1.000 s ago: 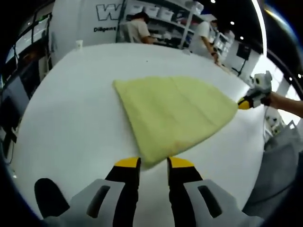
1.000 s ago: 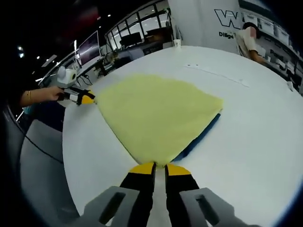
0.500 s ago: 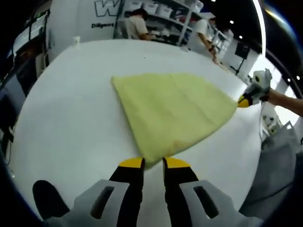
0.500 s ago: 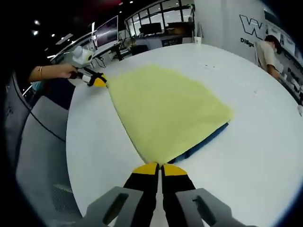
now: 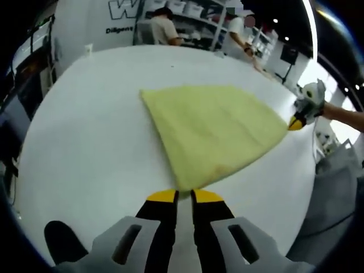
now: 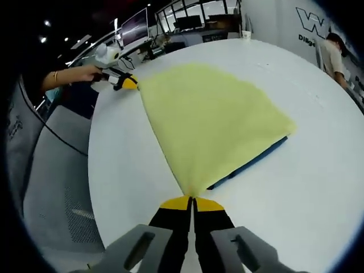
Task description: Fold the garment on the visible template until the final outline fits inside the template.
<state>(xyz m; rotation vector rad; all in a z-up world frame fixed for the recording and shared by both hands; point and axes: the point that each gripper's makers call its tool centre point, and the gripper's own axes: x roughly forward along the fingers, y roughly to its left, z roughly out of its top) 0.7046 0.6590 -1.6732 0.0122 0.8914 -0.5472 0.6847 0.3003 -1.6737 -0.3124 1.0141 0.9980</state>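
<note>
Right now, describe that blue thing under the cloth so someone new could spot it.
Start at the big white table. On it lies a yellow garment, held at two corners by the grippers. Along the garment's edge, a thin dark blue strip peeks out: the only blue thing on the white tabletop.

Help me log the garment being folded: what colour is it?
Pale yellow garment, plain, clearest in the right gripper view.

White table (image 5: 85, 131): yellow garment (image 5: 213, 128) over blue template (image 6: 256, 161).
</note>
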